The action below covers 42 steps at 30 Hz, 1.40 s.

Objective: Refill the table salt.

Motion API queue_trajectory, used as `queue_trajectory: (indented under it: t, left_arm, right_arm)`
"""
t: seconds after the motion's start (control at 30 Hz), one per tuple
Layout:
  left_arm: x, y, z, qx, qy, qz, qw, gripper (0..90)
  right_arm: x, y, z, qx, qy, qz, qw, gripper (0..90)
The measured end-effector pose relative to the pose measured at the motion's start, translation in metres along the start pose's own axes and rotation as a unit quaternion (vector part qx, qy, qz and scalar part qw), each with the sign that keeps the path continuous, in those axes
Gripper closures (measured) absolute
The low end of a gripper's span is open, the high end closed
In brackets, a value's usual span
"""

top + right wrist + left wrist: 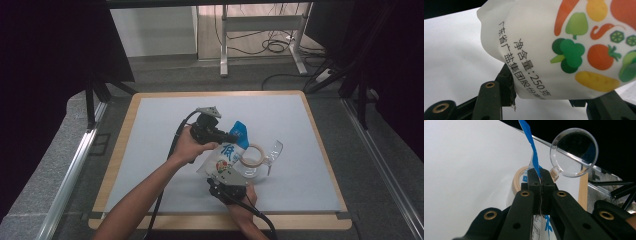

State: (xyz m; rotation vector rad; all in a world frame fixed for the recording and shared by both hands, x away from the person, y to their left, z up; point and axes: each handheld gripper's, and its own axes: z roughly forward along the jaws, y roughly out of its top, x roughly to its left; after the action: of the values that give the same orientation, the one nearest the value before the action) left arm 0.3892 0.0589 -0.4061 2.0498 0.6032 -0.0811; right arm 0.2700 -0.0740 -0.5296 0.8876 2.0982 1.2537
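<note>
A white pouch (226, 156) printed with vegetables and blue characters is held up over the table between both grippers. My left gripper (234, 136) is shut on the pouch's blue top strip (531, 145), its jaws (539, 173) pressed together on the thin film. My right gripper (226, 176) comes in from below and grips the pouch's rounded bottom (564, 45); its black jaws (546, 100) sit on either side of it. A clear plastic scoop (273, 150) and a tan tape roll (253, 155) lie just right of the pouch.
A pale mat (160, 150) covers the wood-edged table (125, 125). In the left gripper view the clear scoop (574, 152) and the tape roll (517, 182) sit beyond the jaws. Metal rails (75, 165) run along both sides, with a desk frame and cables behind.
</note>
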Motion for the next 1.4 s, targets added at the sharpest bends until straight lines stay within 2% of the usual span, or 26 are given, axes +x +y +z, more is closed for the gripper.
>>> queue_trajectory:
  t: [0.3,0.57,0.9,1.17,1.4]
  left_arm:
    - [-0.003,0.006,0.003,0.008,0.006,0.002,0.9999,89.9]
    - [-0.006,0.013,0.005,0.025,0.014,0.012,0.9995,89.9]
    - [-0.007,0.019,0.009,0.038,0.013,0.013,0.9991,89.9]
    - [-0.008,0.025,0.013,0.049,0.014,0.016,0.9986,89.9]
    - [-0.007,0.029,0.017,0.054,0.01,0.016,0.9983,89.9]
  right_arm:
    - [-0.001,0.002,-0.002,-0.006,0.0,0.006,1.0,50.4]
    - [-0.001,0.005,-0.006,-0.015,0.006,0.017,0.9997,50.8]
    - [-0.001,0.007,-0.01,-0.024,0.01,0.024,0.9994,51.1]
    - [-0.001,0.01,-0.011,-0.029,0.017,0.042,0.9985,51.3]
    - [-0.002,0.013,-0.013,-0.029,0.013,0.049,0.9983,51.5]
